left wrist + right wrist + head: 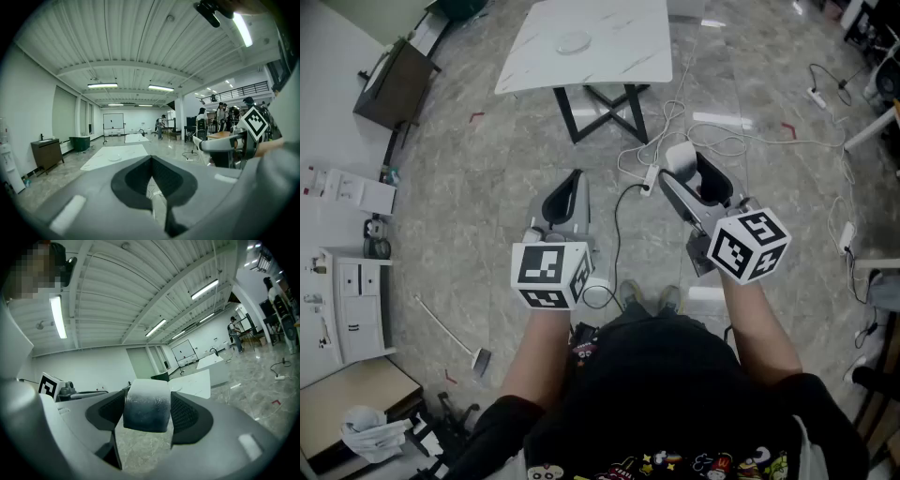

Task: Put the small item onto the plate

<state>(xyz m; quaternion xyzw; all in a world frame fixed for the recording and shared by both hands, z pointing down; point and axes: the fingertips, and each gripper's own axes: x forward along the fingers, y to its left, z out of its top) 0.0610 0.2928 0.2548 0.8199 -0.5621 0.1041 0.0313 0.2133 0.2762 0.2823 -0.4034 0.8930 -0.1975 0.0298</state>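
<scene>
- While the person stands well back from the white marble surface, the right gripper holds its fingers clamped on the small white item, up in the air.
- The left gripper has its fingers pressed together.
- The plate rests on that surface, well apart from the item.

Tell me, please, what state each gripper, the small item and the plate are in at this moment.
left gripper: jaws together, nothing between them.
right gripper: jaws closed on the small item.
small item: clamped between the right gripper's jaws, held in the air away from the table.
plate: lying flat on the white table, apparently with nothing on it.
</scene>
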